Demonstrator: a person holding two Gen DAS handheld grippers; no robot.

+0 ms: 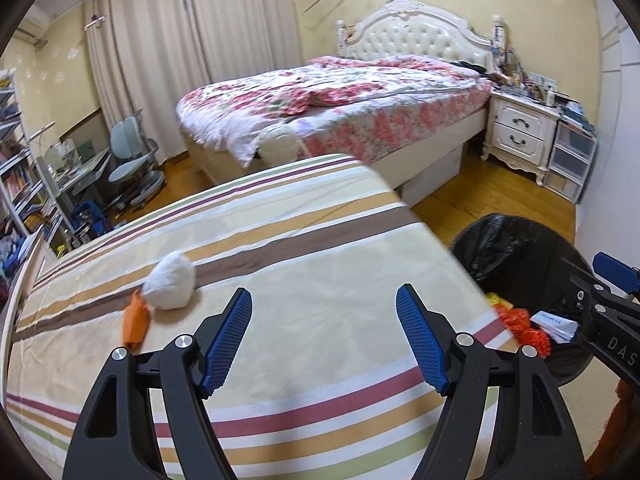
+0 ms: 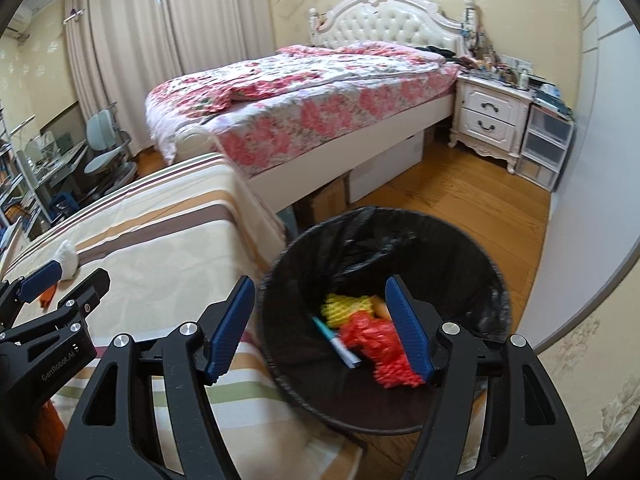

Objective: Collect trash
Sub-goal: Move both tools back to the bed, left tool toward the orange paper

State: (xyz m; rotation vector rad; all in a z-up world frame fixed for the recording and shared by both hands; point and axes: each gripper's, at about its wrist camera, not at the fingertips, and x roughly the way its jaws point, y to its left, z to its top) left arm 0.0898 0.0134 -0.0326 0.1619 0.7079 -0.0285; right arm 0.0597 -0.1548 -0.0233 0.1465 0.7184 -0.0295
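Your left gripper point(image 1: 324, 336) hangs over the striped bedcover point(image 1: 304, 264) with its blue pads spread wide and nothing between them. Ahead of it and off to its left lie the two pieces not yet collected: a fluffy white crumpled wad point(image 1: 170, 282), and a small orange folded scrap point(image 1: 135, 322) touching the wad's near side.

Your right gripper point(image 2: 320, 328) is spread too and holds nothing. It hovers above the round black-lined trash bin point(image 2: 496, 280), which stands on the wooden floor just beside the bed's corner. Inside, below its pads, you can see red mesh netting point(image 2: 376, 340), yellow mesh netting point(image 2: 344, 308) and a teal-and-white pen-like stick point(image 2: 334, 340).

The risks, as I judge them:
- The wad looks soft and light. Close only on its fluff and it may slip out on the way across.
- The scrap lies flat on cloth. Come down steeply and you may pinch the bedcover with it, or push it under the wad.
- Grab both at once and the scrap could drop on the floor between bed and bin.
- Your two tools sit close together near the bin, so a quick swing across could knock them together or tip the bin's rim.
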